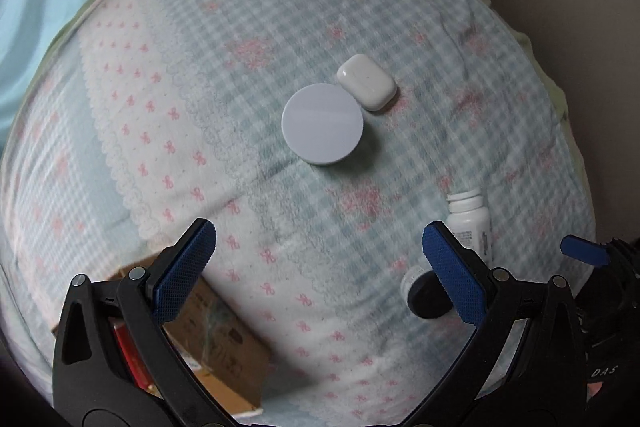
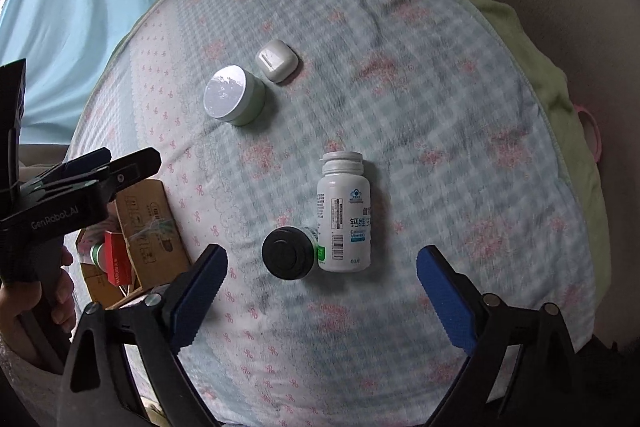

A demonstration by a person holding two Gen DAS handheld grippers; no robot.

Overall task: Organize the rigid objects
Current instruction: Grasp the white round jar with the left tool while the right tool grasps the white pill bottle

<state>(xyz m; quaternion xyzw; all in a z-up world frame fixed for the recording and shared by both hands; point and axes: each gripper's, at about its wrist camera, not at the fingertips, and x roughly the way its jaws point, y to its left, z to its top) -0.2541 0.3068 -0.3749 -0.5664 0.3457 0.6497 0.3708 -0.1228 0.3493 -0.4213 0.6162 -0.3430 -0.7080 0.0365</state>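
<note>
The bed (image 2: pixel 460 115), under a checked cover with pink bows, carries everything, and a cardboard box (image 2: pixel 150 227) already holding a red packet sits at its left edge, the likely place to gather things. Out toward the middle of the bed lies a white pill bottle (image 2: pixel 344 215) on its side, cap pointing away, with a small black-capped jar (image 2: pixel 288 253) touching its lower left. Farther off, toward the far edge, a round green tub (image 2: pixel 234 95) stands just beside a white earbud case (image 2: pixel 277 60). The right tongs (image 2: pixel 320 287) hang wide with nothing between them, just short of the black jar and the bottle; the left tongs (image 1: pixel 320 267) also stand wide and empty, near the box. Judging from this, the right tongs are going for the jar or the bottle: choose one, since they touch, straddle it squarely, and close slowly so the neighbour is not nudged or rolled on the soft cover.
</note>
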